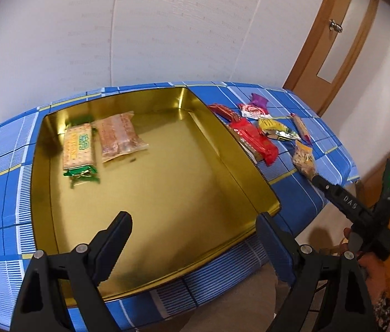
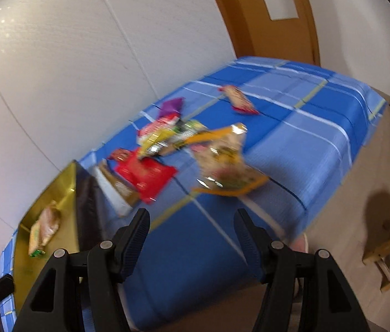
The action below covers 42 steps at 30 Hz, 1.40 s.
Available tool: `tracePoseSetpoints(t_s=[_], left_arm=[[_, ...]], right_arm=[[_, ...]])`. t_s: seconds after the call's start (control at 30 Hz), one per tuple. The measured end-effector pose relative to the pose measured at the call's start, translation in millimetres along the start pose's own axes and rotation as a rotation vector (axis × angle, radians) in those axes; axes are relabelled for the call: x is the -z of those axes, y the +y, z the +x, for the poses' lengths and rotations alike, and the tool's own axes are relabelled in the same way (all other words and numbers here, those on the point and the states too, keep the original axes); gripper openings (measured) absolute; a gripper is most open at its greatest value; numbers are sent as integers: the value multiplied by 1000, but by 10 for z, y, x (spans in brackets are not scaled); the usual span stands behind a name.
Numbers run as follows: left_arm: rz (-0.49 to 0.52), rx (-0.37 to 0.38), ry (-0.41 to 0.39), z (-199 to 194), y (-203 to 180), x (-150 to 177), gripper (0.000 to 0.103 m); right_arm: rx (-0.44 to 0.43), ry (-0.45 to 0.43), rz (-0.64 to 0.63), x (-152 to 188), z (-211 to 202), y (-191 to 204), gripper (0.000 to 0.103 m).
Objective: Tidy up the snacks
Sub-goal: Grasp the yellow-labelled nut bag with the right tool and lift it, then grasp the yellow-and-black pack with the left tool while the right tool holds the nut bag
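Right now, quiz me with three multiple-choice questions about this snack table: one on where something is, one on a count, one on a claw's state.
1. Where does the red packet lie?
A. inside the gold tin
B. on the cloth beside the tin
C. on the floor

2. How many snack packs lie in the gold tin?
A. two
B. four
C. none

3. What state is the left claw in?
A. shut on a packet
B. open, holding nothing
C. shut, empty

Answers: 1 B, it rests on the blue checked cloth just outside the tin's wall. 2 A, the green-ended biscuit pack and the clear-wrapped pack. 3 B, its jaws stand wide apart above the tin.
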<state>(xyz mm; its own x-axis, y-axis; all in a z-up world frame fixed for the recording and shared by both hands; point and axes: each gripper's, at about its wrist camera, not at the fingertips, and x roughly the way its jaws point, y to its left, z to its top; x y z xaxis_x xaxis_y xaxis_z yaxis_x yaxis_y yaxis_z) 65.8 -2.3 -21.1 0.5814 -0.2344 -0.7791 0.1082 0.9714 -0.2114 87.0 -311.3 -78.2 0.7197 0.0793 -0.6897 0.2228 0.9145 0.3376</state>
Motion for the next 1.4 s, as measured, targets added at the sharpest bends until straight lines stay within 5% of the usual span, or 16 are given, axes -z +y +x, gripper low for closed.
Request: tracePoseSetpoints(t_s=[0.7, 0.87, 1.07, 1.4], left_arm=[[122, -42, 24, 122, -350, -109, 91], [152, -43, 38, 204, -497, -226, 91], [204, -36, 47, 322, -744, -395, 91], [283, -8, 42, 853, -1340, -1011, 93]], right_arm=[[95, 54, -152, -579, 868, -68, 65], [72, -29, -235, -476, 844, 0, 59], [21, -45, -125, -489, 727, -157, 41], [5, -66, -21, -514, 614, -512, 40]])
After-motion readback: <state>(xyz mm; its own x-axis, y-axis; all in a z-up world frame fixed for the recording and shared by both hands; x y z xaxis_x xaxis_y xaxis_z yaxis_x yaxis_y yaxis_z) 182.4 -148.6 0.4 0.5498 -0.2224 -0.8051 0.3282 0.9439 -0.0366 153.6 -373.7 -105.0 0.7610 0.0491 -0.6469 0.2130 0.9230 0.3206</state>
